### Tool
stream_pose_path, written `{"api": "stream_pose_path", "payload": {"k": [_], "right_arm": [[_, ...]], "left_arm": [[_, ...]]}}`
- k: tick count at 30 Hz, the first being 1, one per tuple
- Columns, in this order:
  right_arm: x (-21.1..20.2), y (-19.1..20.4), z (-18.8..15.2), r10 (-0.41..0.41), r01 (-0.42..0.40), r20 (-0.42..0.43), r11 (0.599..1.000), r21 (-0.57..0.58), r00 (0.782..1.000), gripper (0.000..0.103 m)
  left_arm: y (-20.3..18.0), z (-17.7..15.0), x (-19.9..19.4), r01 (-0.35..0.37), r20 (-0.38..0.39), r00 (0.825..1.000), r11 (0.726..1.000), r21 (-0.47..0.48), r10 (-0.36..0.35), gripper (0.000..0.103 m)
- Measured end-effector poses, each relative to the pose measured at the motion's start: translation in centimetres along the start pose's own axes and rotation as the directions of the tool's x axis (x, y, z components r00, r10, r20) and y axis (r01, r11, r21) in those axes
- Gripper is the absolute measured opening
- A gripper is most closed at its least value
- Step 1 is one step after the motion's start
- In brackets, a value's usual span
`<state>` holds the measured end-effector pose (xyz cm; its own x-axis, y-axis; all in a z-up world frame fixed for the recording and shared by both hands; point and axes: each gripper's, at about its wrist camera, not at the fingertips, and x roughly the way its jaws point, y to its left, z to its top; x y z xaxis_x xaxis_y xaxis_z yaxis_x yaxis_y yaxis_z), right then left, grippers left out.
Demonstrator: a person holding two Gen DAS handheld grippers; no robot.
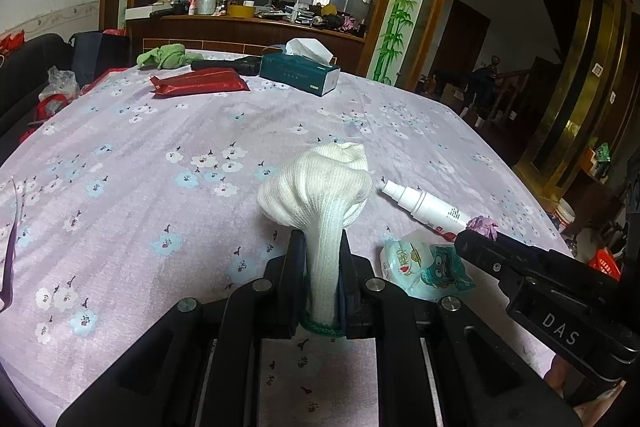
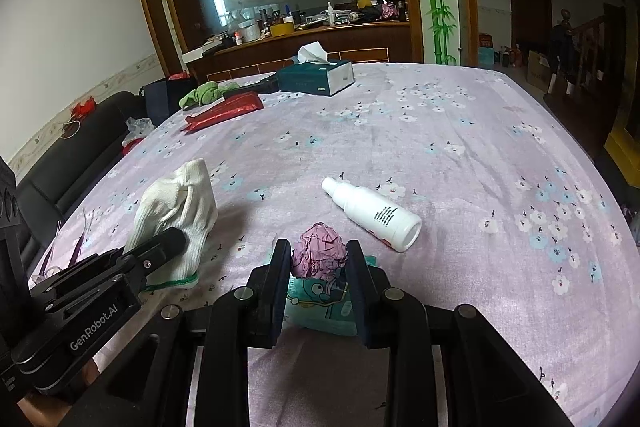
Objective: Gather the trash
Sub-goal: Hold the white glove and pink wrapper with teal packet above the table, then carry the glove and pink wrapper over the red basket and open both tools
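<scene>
Left gripper (image 1: 323, 267): jaws pinching the cuff end of a white knit glove (image 1: 320, 187), the glove's body bunched beyond the fingertips over the bench (image 1: 160, 147), which carries a lilac floral cloth. In the right wrist view the same glove (image 2: 176, 203) sits at the left, with the left gripper (image 2: 176, 239) clamped across it.

Right gripper (image 2: 319, 259): jaws pinching a crumpled pink paper ball (image 2: 319, 255) held between the fingertips. Just beneath it lies a teal cartoon-printed snack wrapper (image 2: 320, 307) on the cloth.

A white spray bottle (image 2: 372, 213) lies on its side, near the paper ball and to its right, apart from it.

Far edge of bench: teal tissue box (image 2: 316, 77), red foil packet (image 2: 226, 111), green cloth (image 2: 202, 93).
</scene>
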<state>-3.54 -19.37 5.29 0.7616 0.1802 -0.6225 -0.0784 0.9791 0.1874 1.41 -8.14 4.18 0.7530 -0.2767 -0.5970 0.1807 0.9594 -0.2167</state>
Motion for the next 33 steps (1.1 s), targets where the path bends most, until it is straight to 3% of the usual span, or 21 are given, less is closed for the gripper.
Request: {"api": "stream_pose_path", "payload": {"k": [33], "right_arm": [[-0.9,-1.5,0.2,-0.06,0.057,0.049,0.997,0.06,0.997,0.029]], "left_arm": [[-0.2,0.1,-0.4,-0.027,0.033,0.999,0.999,0.023,0.026,0.013]]}}
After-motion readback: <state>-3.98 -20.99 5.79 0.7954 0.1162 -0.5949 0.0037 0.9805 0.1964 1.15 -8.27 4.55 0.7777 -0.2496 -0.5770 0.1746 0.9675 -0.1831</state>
